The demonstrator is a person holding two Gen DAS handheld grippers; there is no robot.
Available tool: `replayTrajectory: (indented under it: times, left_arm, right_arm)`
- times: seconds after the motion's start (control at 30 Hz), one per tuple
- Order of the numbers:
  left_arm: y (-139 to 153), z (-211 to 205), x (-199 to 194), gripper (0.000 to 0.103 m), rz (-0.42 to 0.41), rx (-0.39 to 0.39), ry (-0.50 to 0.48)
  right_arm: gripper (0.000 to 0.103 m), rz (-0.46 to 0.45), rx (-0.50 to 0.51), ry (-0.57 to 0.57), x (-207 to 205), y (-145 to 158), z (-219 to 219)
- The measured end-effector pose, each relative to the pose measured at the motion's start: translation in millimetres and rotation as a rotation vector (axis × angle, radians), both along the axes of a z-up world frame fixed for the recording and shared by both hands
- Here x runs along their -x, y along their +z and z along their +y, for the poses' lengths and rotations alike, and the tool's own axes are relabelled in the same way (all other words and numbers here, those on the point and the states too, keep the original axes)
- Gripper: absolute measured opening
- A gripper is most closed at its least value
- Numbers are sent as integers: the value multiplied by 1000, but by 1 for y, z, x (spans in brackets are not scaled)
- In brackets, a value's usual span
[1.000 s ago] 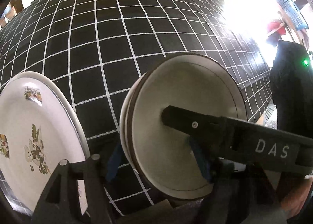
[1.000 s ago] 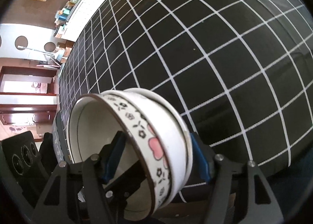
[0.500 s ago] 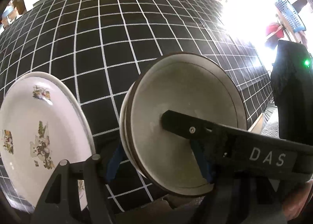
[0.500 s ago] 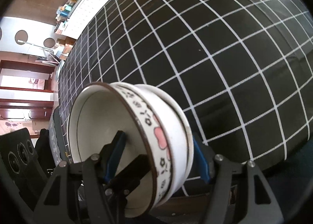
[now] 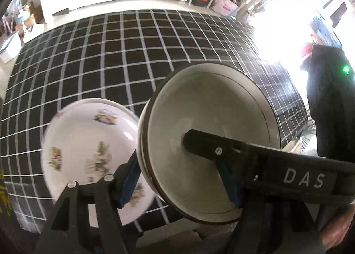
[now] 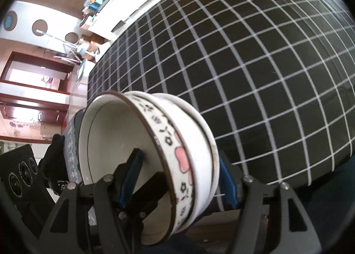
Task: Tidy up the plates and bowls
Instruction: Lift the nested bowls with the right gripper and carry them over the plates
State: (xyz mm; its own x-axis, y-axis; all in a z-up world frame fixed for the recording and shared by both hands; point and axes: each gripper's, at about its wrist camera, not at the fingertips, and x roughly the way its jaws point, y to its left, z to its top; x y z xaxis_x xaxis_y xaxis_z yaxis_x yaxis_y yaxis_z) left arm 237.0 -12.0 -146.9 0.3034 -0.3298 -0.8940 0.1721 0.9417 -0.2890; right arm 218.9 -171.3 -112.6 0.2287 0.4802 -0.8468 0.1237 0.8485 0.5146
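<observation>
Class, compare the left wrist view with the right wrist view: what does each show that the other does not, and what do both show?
Left wrist only: a decorated plate on the checked cloth, and the right gripper's finger reaching into the bowls.

Right wrist only: the bowls' outer side, with a pink flower pattern, and a doorway in the room behind.

Both: the stacked bowls tipped on edge, gripped at once by the left gripper and the right gripper, one finger inside and one outside, above the same cloth.
</observation>
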Motion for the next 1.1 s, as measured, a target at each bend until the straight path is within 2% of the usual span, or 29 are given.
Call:
replayTrajectory:
  times: [0.2,0.27,0.5,0.77,0.93,1.1]
  left_arm:
    - [10,49,-3,64,-1,-3,79]
    - [6,68,-4,64,7,0,104]
    - [-11,96,-8,64,34,4,159]
    - [-33,115,-6,64,63,1,190]
    - [-44,120,-8,64,78,-5,185]
    - [-42,124,-8,64,61,-8,182]
  right_arm:
    - [69,7,14,86,-15,-4,47]
    - [69,15,23,108,-18,-8,60]
    - [69,42,50,169,-36,-28,106]
    - [69,75,67,195,-41,-48,124]
    - [69,85,78,192,-39,-54,119]
    - [69,73,75,195,-39,-54,116]
